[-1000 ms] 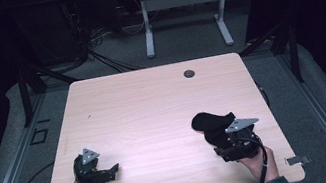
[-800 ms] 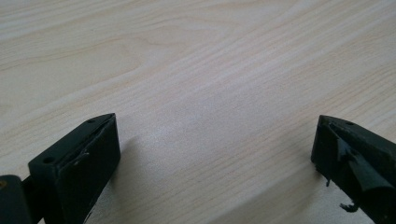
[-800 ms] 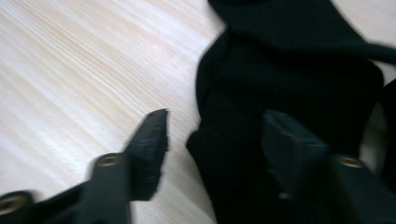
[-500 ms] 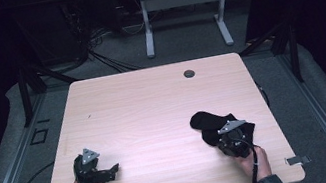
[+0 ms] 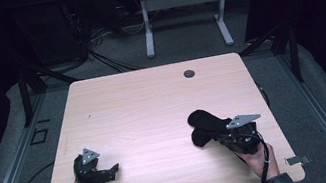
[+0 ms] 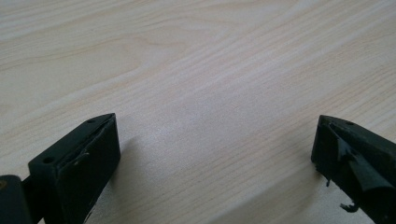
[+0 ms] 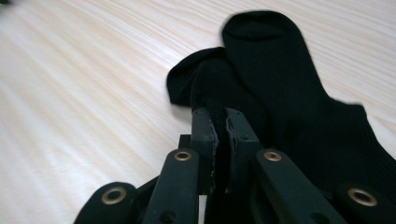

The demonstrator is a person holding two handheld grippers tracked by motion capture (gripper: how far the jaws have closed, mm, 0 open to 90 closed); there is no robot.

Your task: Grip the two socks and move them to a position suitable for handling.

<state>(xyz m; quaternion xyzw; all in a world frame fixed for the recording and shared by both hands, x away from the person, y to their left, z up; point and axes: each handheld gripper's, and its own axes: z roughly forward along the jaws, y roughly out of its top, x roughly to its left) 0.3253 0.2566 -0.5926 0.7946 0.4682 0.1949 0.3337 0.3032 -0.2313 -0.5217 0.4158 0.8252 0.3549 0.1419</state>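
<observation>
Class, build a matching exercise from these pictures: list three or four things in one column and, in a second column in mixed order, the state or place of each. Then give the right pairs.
Things:
1. left gripper
2. right gripper
3. black sock
4. round cable hole

States or places:
A. near the table's far edge
B. jaws shut on fabric
C. lies on the table's right side
D. jaws wide apart, nothing between

Pairs: 1-D, 2-B, 3-C, 4-A

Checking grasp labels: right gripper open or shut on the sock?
Shut on the sock. In the right gripper view the right gripper has its jaws pressed together with black fabric pinched between them.
</observation>
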